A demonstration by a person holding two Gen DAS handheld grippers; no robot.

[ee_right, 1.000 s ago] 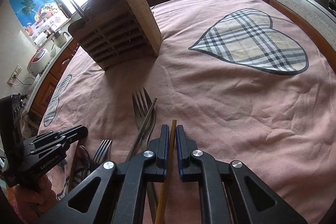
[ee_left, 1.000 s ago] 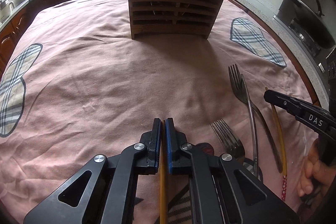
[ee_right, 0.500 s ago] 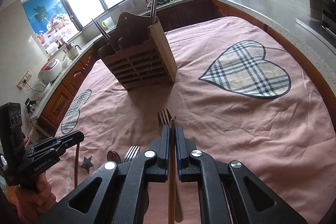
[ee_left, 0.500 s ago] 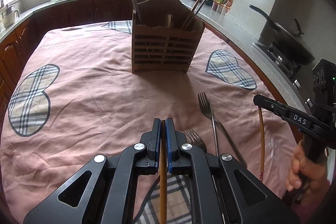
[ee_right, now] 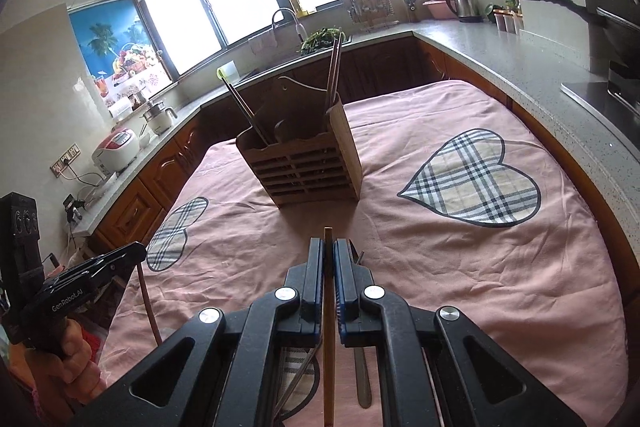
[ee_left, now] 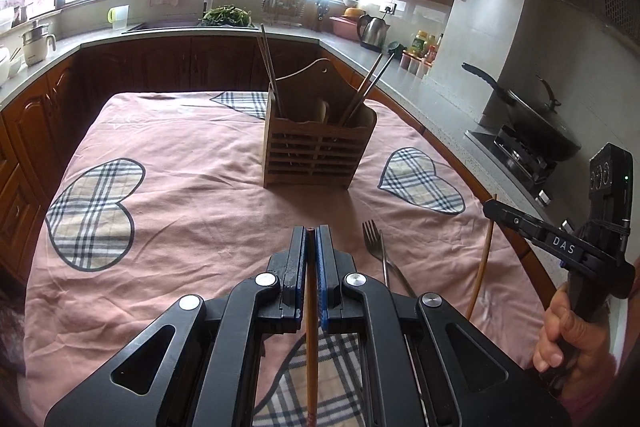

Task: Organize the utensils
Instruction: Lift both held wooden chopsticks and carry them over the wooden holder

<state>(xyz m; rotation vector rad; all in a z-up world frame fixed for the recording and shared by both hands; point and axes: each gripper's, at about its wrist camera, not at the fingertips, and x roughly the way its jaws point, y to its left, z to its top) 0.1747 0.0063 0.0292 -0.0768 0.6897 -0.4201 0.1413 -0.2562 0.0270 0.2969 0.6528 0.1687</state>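
I see a table covered by a pink cloth with plaid heart patches (ee_left: 192, 187), ringed by a grey kitchen counter with dark wooden cabinets (ee_left: 132, 63). Toward the far middle of the cloth stands a slatted wooden utensil holder with a tall arched back (ee_left: 316, 155); it stands upright, with two pairs of long dark chopsticks (ee_left: 269, 67) leaning out of its left and right compartments and a pale wooden handle showing between them. On the counter to the right, a black wok with a lid (ee_left: 532, 119) sits on a stove. My left gripper (ee_left: 311, 259) has its jaws clamped on a thin brown wooden chopstick (ee_left: 311, 339), which runs straight back between the pads, its tip barely past them. My right gripper (ee_right: 329, 267) is likewise pinched tight on a second brown wooden chopstick (ee_right: 328, 355), whose tip pokes a little beyond the pads. In the left view, that second chopstick hangs down from the right gripper, off the near right part of the cloth. Both chopsticks are held above the cloth, near me and well apart from the holder. A silver metal fork (ee_left: 378, 251) lies on the cloth just right of my left gripper, tines pointing toward the holder.
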